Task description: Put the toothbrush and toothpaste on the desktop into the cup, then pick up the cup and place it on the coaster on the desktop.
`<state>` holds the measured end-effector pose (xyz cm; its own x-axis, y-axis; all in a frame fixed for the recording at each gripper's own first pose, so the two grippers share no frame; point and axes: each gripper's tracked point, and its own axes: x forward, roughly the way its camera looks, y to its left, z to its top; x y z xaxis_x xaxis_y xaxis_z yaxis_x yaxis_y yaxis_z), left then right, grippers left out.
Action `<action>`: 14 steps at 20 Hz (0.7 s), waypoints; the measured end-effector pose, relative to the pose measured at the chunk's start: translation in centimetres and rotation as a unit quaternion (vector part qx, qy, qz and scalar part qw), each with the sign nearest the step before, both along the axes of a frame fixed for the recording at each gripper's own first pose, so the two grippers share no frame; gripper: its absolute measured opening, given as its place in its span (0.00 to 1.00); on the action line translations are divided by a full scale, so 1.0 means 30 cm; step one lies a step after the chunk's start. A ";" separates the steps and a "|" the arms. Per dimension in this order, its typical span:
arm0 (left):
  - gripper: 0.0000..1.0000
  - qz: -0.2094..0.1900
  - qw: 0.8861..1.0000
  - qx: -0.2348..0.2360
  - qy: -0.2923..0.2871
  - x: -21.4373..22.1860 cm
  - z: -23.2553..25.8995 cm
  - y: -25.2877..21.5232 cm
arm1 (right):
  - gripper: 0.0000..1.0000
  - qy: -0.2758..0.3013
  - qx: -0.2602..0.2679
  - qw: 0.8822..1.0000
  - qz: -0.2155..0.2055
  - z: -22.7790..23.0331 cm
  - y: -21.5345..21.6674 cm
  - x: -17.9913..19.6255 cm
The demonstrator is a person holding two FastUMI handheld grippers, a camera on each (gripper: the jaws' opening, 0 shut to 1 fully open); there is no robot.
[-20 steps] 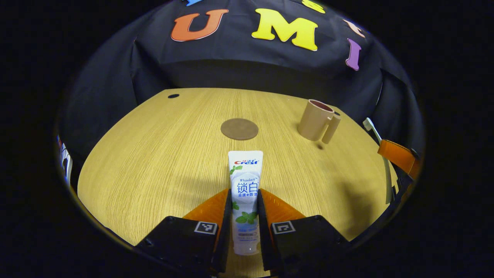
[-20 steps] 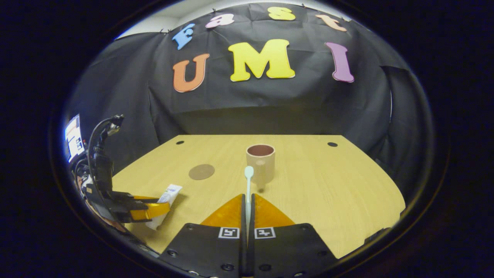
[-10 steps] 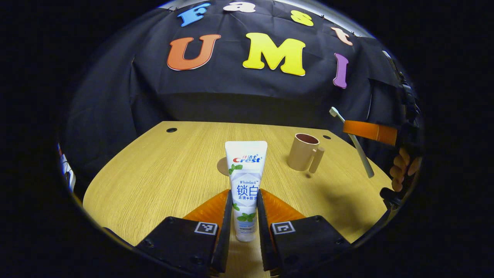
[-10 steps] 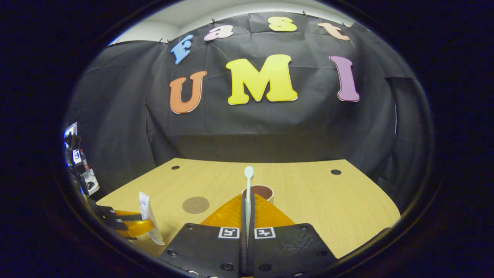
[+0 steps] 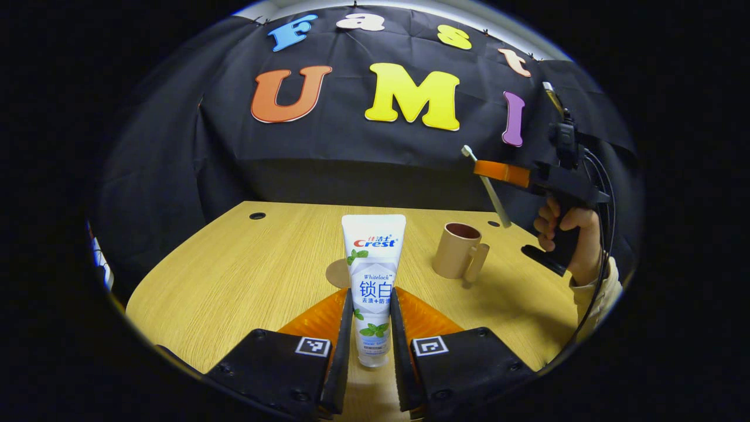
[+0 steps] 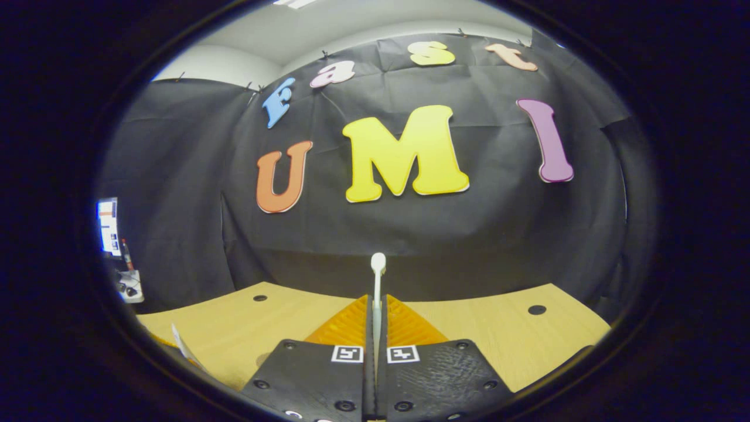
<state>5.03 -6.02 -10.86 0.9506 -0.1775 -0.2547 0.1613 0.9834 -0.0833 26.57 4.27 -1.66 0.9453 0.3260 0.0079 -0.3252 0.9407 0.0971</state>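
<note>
Pale wood grain covered the bench (image 5: 246,275), with black cloth hanging behind it. The left gripper (image 5: 371,328) had its fingers clenched on the lower part of the toothpaste (image 5: 373,275), which stood upright between them, its flat end rising above their tips and clear of the bench. Beyond that tube a brown coaster (image 5: 336,273) lay partly hidden, and to the right of the fingers stood the tan cup (image 5: 458,251), handle toward the camera. Above and just right of the cup, the right gripper (image 5: 498,173), held by a hand (image 5: 565,231), carried the toothbrush (image 5: 486,186) slanted, head up. In the right gripper view, its fingers (image 6: 351,325) were pressed together on the toothbrush handle, the head (image 6: 378,262) projecting past their tips.
</note>
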 end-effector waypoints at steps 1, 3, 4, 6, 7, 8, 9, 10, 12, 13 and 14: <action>0.37 -0.002 1.000 -0.003 0.000 0.000 -0.008 -0.009 | 0.00 0.004 -0.006 1.000 0.007 -0.027 0.017 0.028; 0.37 -0.010 1.000 -0.007 0.000 0.005 -0.010 -0.034 | 0.00 0.018 -0.007 1.000 0.024 -0.077 0.043 0.072; 0.37 -0.012 1.000 -0.005 0.000 0.007 -0.015 -0.042 | 0.00 0.026 -0.006 0.999 0.027 -0.096 0.042 0.093; 0.37 -0.016 1.000 0.002 -0.001 0.009 -0.030 -0.048 | 0.00 0.030 0.009 0.999 0.029 -0.106 0.041 0.122; 0.37 -0.019 1.000 0.005 0.000 0.009 -0.032 -0.054 | 0.00 0.031 0.009 0.999 0.030 -0.111 0.043 0.129; 0.37 -0.020 1.000 0.006 0.000 0.013 -0.037 -0.054 | 0.00 0.026 0.007 0.999 0.029 -0.108 0.039 0.139; 0.37 -0.020 1.000 0.004 0.002 0.013 -0.048 -0.056 | 0.00 0.022 0.004 0.999 0.026 -0.105 0.037 0.142; 0.37 -0.023 1.000 0.002 0.005 0.015 -0.056 -0.060 | 0.00 0.021 0.004 0.999 0.025 -0.104 0.034 0.149; 0.37 -0.023 1.000 -0.001 0.009 0.017 -0.057 -0.061 | 0.00 0.021 0.005 1.000 0.022 -0.112 0.033 0.161; 0.37 -0.022 1.000 0.000 0.010 0.018 -0.065 -0.059 | 0.00 0.022 0.003 1.000 0.021 -0.118 0.034 0.165; 0.37 -0.020 1.000 0.001 0.010 0.017 -0.068 -0.054 | 0.01 0.024 0.002 1.000 0.019 -0.126 0.031 0.172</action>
